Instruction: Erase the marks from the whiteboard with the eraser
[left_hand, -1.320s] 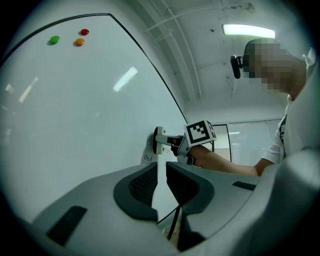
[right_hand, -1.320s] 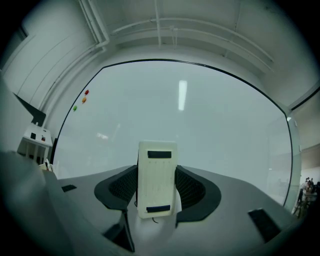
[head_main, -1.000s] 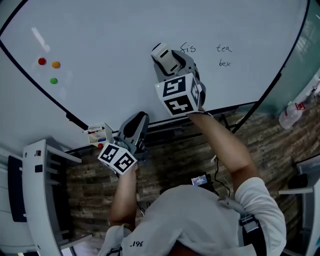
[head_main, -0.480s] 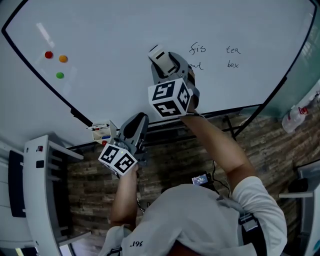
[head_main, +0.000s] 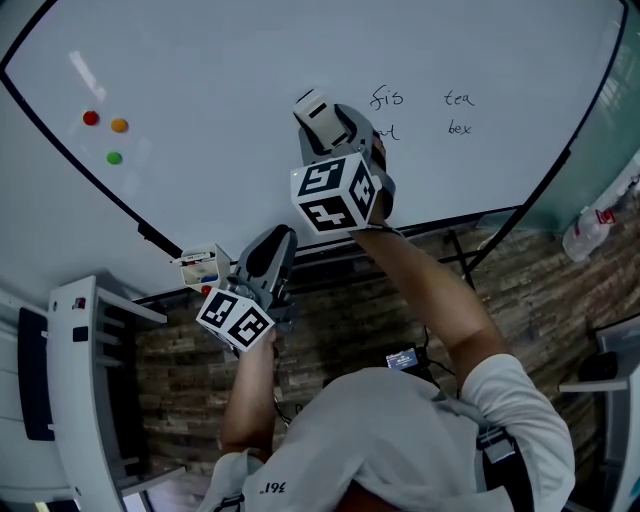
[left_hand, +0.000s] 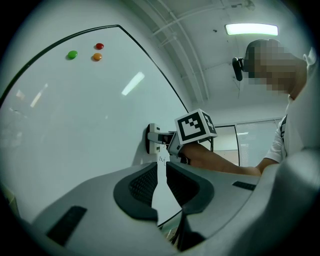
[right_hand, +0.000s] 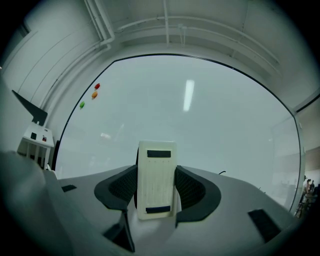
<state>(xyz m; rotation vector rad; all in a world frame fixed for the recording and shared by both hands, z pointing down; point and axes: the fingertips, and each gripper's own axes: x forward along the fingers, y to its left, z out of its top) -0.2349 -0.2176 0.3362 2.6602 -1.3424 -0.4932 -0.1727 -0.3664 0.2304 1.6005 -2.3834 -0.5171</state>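
The whiteboard (head_main: 250, 80) carries handwritten words: "fis" (head_main: 387, 98), "tea" (head_main: 458, 98), "bex" (head_main: 459, 128) and the tail of a lower word (head_main: 388, 132). My right gripper (head_main: 322, 116) is shut on the white eraser (head_main: 314, 105) and presses it against the board just left of the writing. In the right gripper view the eraser (right_hand: 156, 165) stands upright between the jaws of that gripper (right_hand: 156, 176). My left gripper (head_main: 266, 256) hangs low by the board's bottom edge, its jaws together with only a thin slit and nothing held. The left gripper view shows that gripper (left_hand: 159, 172) and the eraser (left_hand: 151, 140) on the board.
Red (head_main: 91, 118), orange (head_main: 119, 125) and green (head_main: 114, 157) magnets sit at the board's left. A small marker box (head_main: 200, 268) rests on the lower frame next to the left gripper. A white chair or rack (head_main: 80, 380) stands at left, a spray bottle (head_main: 585, 232) at right.
The right gripper has slid the eraser leftward away from the writing, uncovering the end of the lower word. The left gripper has stayed put.
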